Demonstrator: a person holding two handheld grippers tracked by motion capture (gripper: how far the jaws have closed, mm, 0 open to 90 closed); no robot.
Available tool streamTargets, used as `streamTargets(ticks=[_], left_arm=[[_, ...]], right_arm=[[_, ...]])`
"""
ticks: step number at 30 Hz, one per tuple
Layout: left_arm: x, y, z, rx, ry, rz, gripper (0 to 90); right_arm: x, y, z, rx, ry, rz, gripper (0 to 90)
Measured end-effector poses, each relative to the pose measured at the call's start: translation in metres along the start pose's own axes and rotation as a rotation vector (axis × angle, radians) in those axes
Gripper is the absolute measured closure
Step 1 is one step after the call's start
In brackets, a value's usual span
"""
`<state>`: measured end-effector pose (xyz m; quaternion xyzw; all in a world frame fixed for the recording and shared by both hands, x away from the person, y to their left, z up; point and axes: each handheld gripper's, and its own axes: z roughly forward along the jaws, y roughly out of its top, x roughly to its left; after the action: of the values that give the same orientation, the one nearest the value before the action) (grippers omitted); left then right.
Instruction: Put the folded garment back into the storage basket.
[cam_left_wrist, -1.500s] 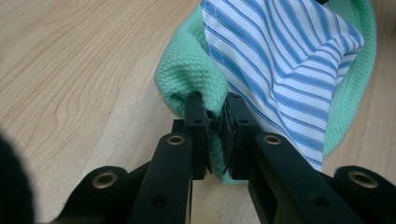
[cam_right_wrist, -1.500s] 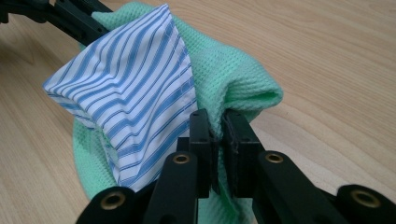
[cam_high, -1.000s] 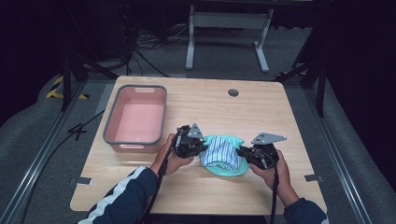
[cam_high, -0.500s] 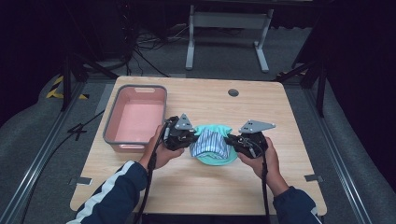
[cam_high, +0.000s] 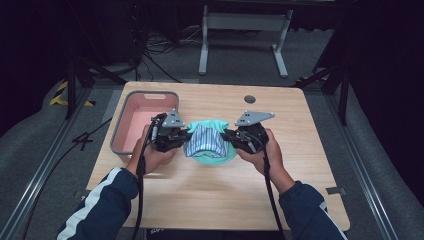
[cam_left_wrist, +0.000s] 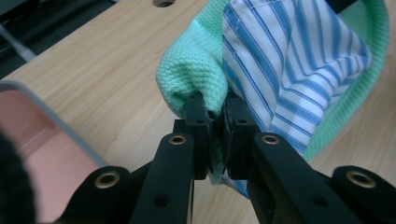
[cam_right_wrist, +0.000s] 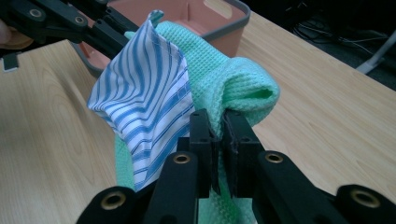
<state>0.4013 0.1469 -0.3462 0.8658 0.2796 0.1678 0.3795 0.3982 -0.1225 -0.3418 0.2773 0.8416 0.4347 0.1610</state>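
High view | left gripper (cam_high: 181, 136), right gripper (cam_high: 231, 136): jaws clamped on cloths (cam_high: 206, 141)

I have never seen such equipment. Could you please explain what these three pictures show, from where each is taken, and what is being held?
A person sits at a wooden table and holds one hand tool in each hand. Each tool is a gripper with two black jaws.

The high view looks down from above the person. There the left gripper and the right gripper face each other across a bundle of cloth. The other two pictures come from small cameras riding on the grippers, looking along their jaws.

On the table stands a pink bin with a grey rim.

Two cloths are held together: a green cloth and a blue-striped cloth. Each gripper is shut on one end of the bundle, which looks raised between them, its lower part still low over the table.
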Motion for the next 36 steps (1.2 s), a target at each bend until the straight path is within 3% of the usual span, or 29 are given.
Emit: streamTargets(ticks=[19, 31, 36], left_arm=[[0.029, -0.012, -0.045, 0.001, 0.096, -0.041, 82.7], [0.058, -0.029, -0.075, 0.015, 0.169, -0.098, 82.7], [0.071, -0.037, -0.083, 0.028, 0.202, -0.094, 82.7]], right_arm=[[0.018, 0.049, 0.037, -0.028, 0.063, -0.039, 82.8], [0.031, 0.079, 0.07, -0.044, 0.091, -0.047, 82.8], [0.04, 0.091, 0.085, -0.047, 0.112, -0.051, 82.8]])
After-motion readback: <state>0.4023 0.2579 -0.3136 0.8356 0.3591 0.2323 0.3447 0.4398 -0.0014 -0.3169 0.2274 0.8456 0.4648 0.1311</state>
